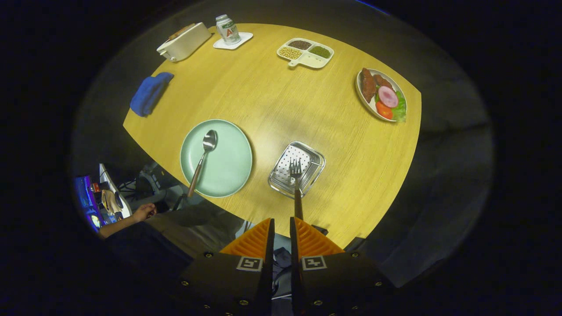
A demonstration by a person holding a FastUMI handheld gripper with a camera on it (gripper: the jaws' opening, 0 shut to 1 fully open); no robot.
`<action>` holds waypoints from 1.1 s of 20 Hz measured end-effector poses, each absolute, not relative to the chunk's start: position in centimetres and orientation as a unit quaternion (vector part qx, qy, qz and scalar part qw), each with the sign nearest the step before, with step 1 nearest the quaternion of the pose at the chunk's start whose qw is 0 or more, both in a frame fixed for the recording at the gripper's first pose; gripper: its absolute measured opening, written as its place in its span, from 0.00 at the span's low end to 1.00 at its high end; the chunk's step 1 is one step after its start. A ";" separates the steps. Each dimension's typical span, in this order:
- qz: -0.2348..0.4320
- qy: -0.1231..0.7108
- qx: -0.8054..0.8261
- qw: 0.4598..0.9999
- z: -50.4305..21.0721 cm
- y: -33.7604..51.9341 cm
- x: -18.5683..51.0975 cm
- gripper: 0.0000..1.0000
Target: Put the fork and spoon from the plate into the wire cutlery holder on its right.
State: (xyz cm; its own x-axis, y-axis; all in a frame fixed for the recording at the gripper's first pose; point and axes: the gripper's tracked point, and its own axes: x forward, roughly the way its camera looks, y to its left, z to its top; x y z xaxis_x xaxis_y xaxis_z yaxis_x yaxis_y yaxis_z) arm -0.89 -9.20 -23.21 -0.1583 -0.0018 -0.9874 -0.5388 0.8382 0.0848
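- Fork (297,180), a metal one with a dark brownish handle, hangs above the wire cutlery holder (317,169), tines pointing away from the gripper and over the holder's perforated bottom.
- Its handle runs back to the gripper (281,226), along the inner edge of the right-hand finger; the two fingers stand close together with only a narrow gap, but I cannot tell for sure whether both press on the handle.
- Wire cutlery holder is a small shiny metal basket with a holed floor, standing on the yellow wooden table (272,96) just to the right of the plate.
- Pale green round plate (230,164) lies near the table's edge, and the metal spoon with a brown handle (203,156) rests on it, bowl up toward the middle of the table, handle sticking out over the plate's rim.
- Further away on the table: a blue folded cloth (150,93), a white rectangular box (184,41), a small can on a white coaster (228,30), a white divided dish with beans and grains (305,52), and an oval dish with meat, tomato and lettuce (381,94).
- A person's hand (144,212) and forearm show below the table's edge, beside the plate.
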 end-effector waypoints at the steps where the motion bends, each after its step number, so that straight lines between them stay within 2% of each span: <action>1: 0.220 0.728 -0.187 0.622 -23.2 -8.8 -1.4 0.18; 11: 0.246 0.714 -0.153 0.638 -24.7 -3.5 -4.1 0.18; 22: 0.280 0.724 -0.112 0.621 -29.3 3.6 -9.1 0.18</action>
